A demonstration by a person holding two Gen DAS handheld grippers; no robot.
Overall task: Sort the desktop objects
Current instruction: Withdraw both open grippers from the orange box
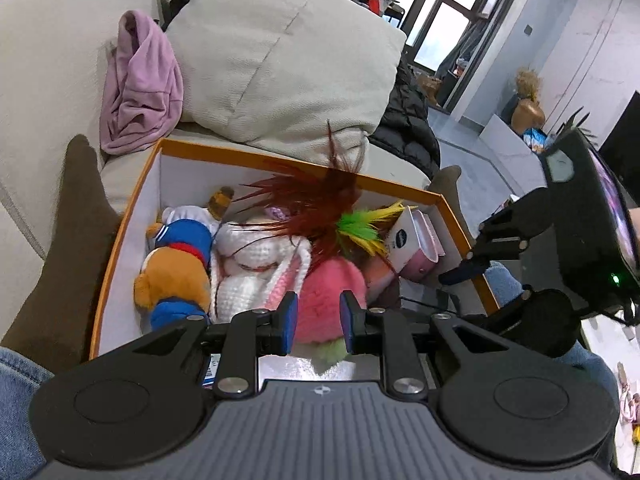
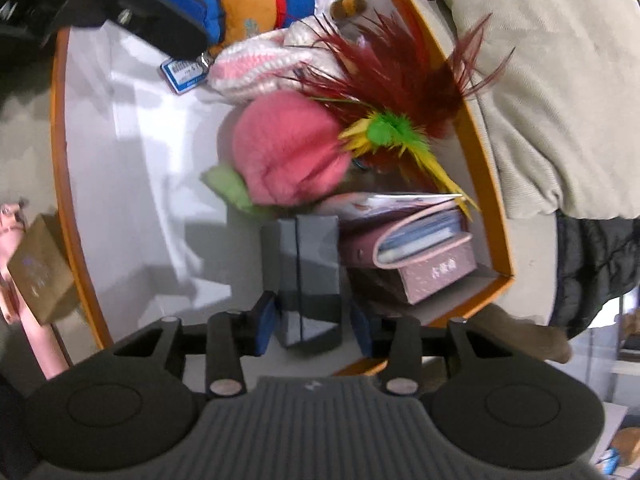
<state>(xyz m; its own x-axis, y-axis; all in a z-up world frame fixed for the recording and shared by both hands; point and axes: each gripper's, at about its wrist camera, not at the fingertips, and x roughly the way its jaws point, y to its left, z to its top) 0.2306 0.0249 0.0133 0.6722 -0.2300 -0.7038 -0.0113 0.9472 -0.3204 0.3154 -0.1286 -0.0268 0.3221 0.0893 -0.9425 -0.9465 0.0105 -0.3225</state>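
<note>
The orange-rimmed box (image 2: 472, 128) already holds most of what the sorting has gathered: a bear plush in a blue top (image 1: 176, 268) at the far left, a white-and-pink knitted toy (image 1: 256, 272) next to it, a pink plush (image 2: 288, 148) near the middle, a tuft of dark red, green and yellow feathers (image 2: 392, 92) lying across them, and a pink notebook case (image 2: 424, 252) in the right corner. A small blue-edged card (image 2: 184, 72) lies on the white floor of the box.

The right gripper (image 2: 312, 320) points down into the box with a dark grey box (image 2: 308, 272) between its blue pads; a gap shows on each side, so the jaws stand spread and the grey box appears to be set down beside the notebook case — released rather than pinched. The left gripper (image 1: 318, 320) hovers over the near edge of the box, its fingers partly apart with nothing between them.

Judging by this, the task is well along. What remains cannot be fully told; a brown paper packet (image 2: 40, 264) lies outside the box on the left.

The box sits on a beige sofa (image 1: 40, 80) with a large cushion (image 1: 280, 60) and a mauve garment (image 1: 144, 84) behind it — a living room with tall windows (image 1: 440, 20) beyond.
</note>
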